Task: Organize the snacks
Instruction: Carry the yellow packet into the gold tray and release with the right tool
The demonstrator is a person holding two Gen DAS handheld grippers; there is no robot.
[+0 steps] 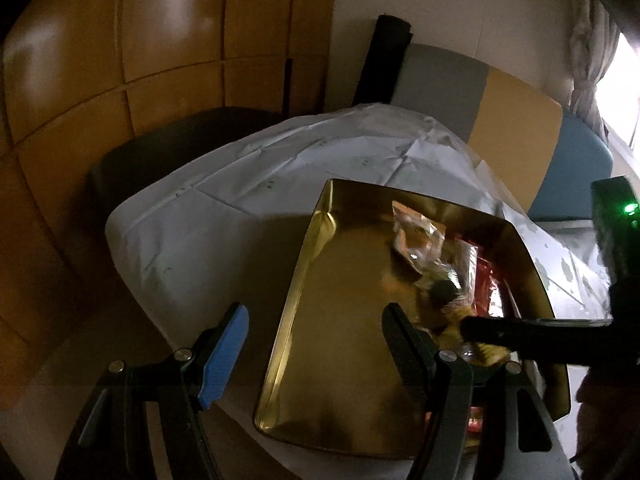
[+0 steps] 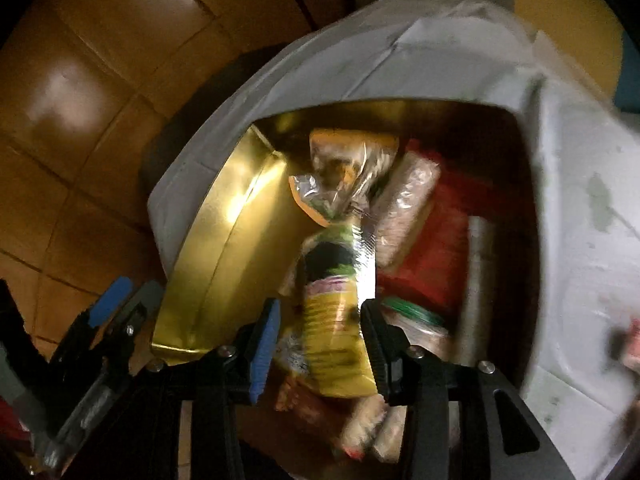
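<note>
The yellow snack packet (image 2: 334, 344) is pinched by the right gripper (image 2: 320, 344) over the gold tray (image 2: 224, 240); the left gripper (image 1: 316, 344) is spread across the tray's near-left edge. The slick wrapper could slip loose.

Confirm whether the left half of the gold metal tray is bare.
Yes: the gold metal tray's left half shows only bare metal; the snack packets crowd its right side.

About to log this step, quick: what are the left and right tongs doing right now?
Left tongs: open, empty, over the gold tray.
Right tongs: around the yellow snack packet; grip cannot be told.
</note>
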